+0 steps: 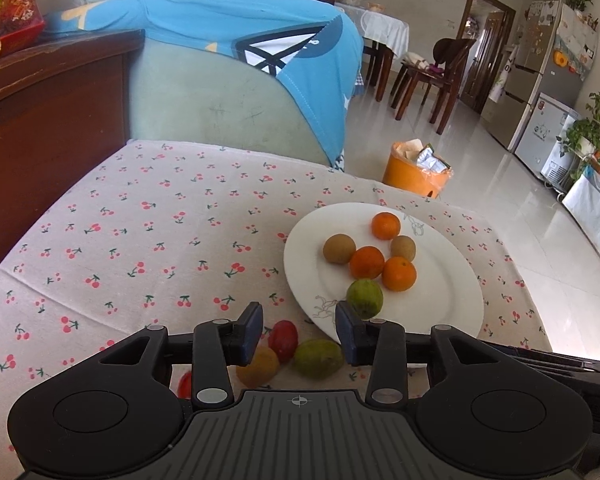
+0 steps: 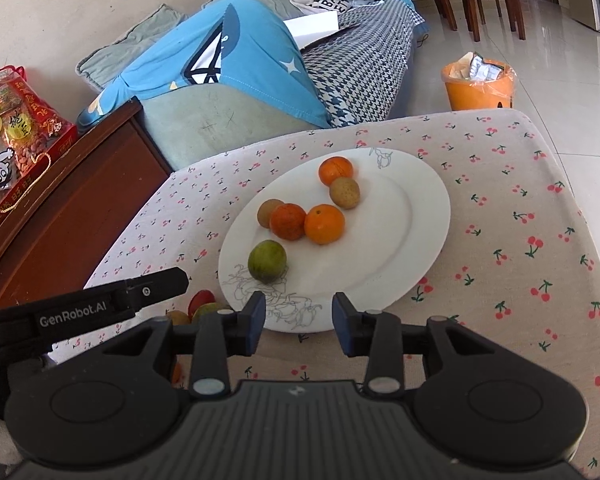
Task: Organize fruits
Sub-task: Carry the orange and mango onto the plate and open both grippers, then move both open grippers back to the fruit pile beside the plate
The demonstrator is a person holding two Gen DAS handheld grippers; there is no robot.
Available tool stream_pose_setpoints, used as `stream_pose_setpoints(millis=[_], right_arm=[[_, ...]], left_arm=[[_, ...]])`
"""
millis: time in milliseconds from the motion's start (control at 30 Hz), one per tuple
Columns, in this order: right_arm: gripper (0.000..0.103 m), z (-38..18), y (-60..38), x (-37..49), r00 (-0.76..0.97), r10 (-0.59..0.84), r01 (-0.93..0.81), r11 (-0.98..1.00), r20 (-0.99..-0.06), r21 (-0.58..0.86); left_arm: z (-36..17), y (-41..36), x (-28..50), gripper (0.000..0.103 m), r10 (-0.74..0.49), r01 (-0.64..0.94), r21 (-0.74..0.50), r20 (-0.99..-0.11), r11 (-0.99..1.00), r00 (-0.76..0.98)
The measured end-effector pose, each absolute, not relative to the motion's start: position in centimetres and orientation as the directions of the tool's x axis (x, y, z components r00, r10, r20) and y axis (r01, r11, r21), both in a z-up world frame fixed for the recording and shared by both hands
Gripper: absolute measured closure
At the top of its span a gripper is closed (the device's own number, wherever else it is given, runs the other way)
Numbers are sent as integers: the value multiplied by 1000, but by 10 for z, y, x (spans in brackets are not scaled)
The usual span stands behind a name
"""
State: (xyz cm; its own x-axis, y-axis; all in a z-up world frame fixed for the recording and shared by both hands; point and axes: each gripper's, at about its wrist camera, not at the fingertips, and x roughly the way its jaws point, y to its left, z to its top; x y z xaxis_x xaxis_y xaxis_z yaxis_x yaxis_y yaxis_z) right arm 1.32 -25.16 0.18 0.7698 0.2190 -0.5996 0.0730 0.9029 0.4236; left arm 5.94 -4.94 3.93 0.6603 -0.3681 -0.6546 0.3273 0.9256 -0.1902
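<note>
A white plate [image 1: 432, 304] [image 2: 416, 216] on the cherry-print cloth holds three oranges [image 1: 399, 273] [image 2: 324, 224], two brown fruits [image 1: 339, 248] [image 2: 344, 192] and a green fruit [image 1: 364, 298] [image 2: 267, 261]. Off the plate near its edge lie a red fruit [image 1: 283, 340], a green fruit [image 1: 318, 358] and a yellow-orange fruit [image 1: 257, 366]. My left gripper [image 1: 299, 332] is open and empty above these loose fruits. My right gripper [image 2: 299, 322] is open and empty over the plate's near rim. The left gripper's finger [image 2: 156, 286] shows at the left of the right wrist view.
A sofa with a blue garment [image 1: 236, 36] stands behind the table. A dark wooden cabinet [image 1: 48, 112] is at the left with a red gift box [image 2: 12, 120] on it. An orange bin [image 1: 416, 172] sits on the tiled floor past the table's far edge.
</note>
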Motion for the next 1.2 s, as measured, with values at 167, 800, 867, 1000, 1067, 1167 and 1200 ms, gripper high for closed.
stream_pose_setpoints(millis=[167,800,867,1000,1067,1167,1200], right_arm=[[64,5,-238,11,767,263,5,910,-585,415],[64,1,-190,3,712,389,-217,914,-585,344],[64,0,-186,3,702,404,-234,909,-586,346],[64,-2,-176,1,688,423,-270,904,-590,333],[64,-4,-172,2,681,430,-283,901,-593,329],[64,-8,-166,4,674,429,-294,903,-602,314],[64,-9,-164,5,672,430,-298,902,-603,312]], left_arm=[[49,-28,59,64,-347,290,-197,-638,937,687],[44,16,37,61,-259,176,-191,-652,966,713],[41,18,34,61,-244,163,-182,-658,970,712],[35,24,28,59,-231,137,-190,-669,972,707],[33,26,25,59,-225,127,-192,-676,973,702],[30,29,24,59,-210,113,-183,-692,977,691],[29,30,24,59,-206,109,-182,-695,977,689]])
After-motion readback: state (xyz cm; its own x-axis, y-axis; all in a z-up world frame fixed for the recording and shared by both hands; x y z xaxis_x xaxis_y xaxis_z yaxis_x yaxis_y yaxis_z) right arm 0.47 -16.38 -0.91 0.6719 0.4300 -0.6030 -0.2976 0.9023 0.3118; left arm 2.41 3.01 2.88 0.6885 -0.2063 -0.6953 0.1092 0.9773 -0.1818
